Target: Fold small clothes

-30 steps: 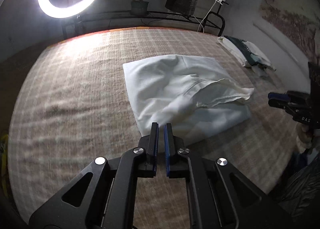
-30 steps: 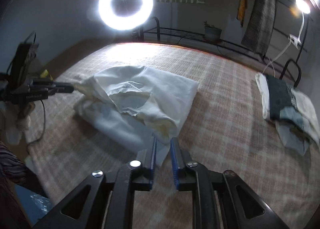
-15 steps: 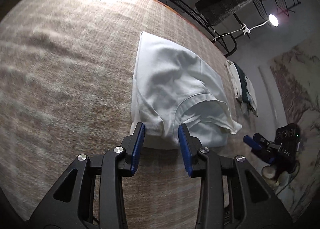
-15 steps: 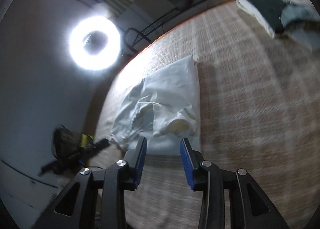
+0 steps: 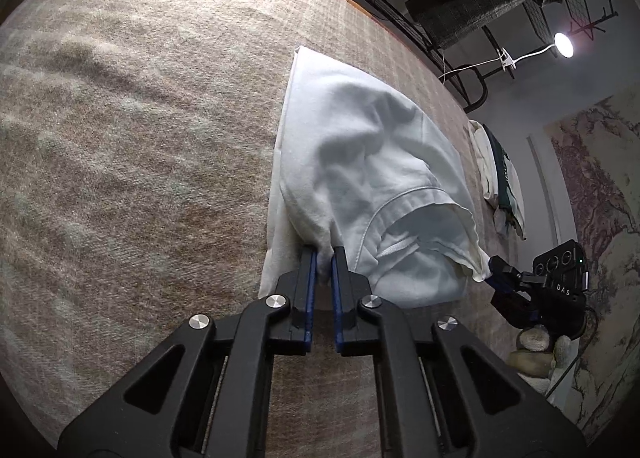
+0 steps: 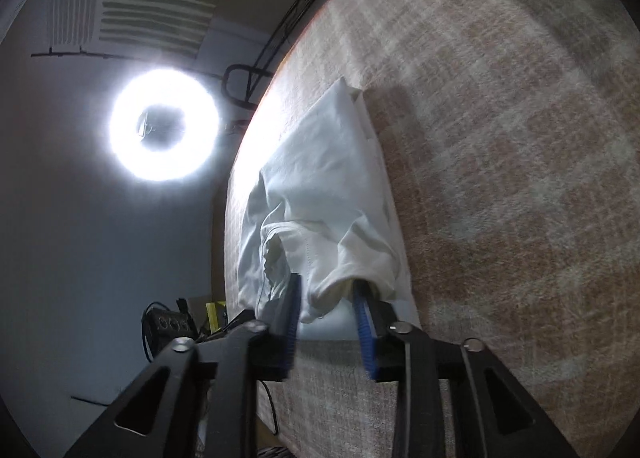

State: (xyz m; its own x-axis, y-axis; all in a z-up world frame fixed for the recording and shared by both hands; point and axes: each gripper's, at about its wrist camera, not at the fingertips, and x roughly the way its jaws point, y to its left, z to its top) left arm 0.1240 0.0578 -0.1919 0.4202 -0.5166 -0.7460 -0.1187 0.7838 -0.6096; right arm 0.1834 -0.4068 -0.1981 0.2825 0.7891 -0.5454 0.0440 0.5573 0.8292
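The left gripper (image 5: pixel 324 258) pinches a fold of the white shirt (image 5: pixel 372 178) on the plaid bed (image 5: pixel 140 138). The right gripper (image 6: pixel 326 298) straddles its sleeve, jaws wide. Folded clothes (image 5: pixel 500 178) lie beyond; a ring light (image 6: pixel 164 124) glares.

A plaid-covered bed (image 5: pixel 140 146) is spread with a white garment (image 5: pixel 360 162); folded clothes (image 5: pixel 500 182) are stacked near its far edge.

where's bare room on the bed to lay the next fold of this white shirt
Bare plaid blanket runs wide to the left of the white shirt, out to the lit far edge. More lies bare between the shirt and the folded clothes pile. The near edge is crowded: the left gripper pinches the shirt, and the right gripper straddles its sleeve.
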